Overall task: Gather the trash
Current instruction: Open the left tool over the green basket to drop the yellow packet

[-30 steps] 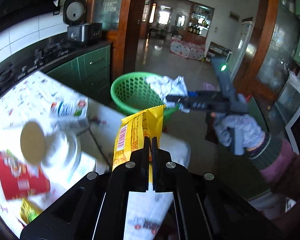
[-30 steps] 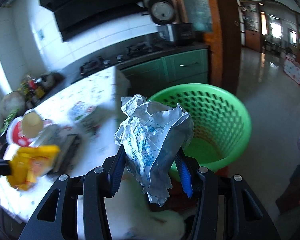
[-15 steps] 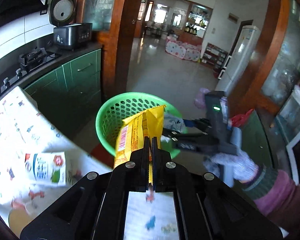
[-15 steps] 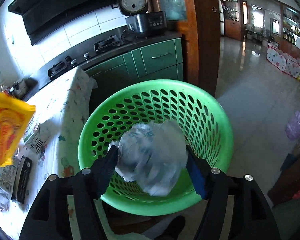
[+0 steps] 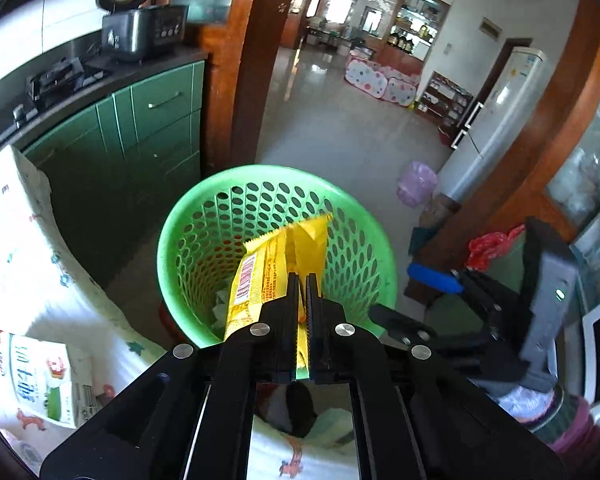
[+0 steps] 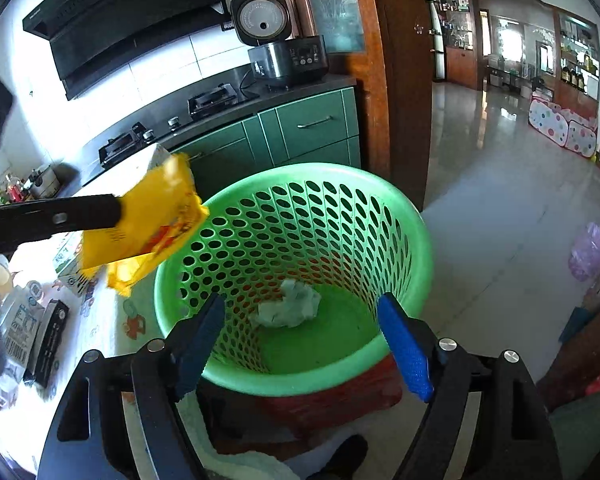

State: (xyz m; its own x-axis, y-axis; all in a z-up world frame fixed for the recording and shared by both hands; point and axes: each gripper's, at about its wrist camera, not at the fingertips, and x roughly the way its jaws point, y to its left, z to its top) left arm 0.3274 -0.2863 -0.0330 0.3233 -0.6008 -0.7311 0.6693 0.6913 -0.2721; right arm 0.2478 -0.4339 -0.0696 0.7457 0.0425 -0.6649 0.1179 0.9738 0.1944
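Observation:
My left gripper (image 5: 303,280) pinches a yellow snack wrapper (image 5: 268,264) above the green perforated basket (image 5: 172,240); its jaws are just starting to part, pads still on the wrapper. In the right wrist view the wrapper (image 6: 148,224) hangs over the basket's left rim (image 6: 420,232). My right gripper (image 6: 301,303) is over the basket's near side with its blue-padded jaws opening and nothing between them. A crumpled white paper (image 6: 288,308) lies on the basket floor.
The table with a patterned cloth (image 5: 28,264) is left of the basket, carrying a milk carton (image 5: 40,380) and a black remote (image 6: 50,340). Green cabinets (image 6: 312,128) and a wooden door post (image 6: 396,80) stand behind. A red stool (image 6: 340,400) holds the basket.
The right gripper opened and the crumpled paper dropped into the basket. The left gripper carried the yellow wrapper from the table to above the basket.

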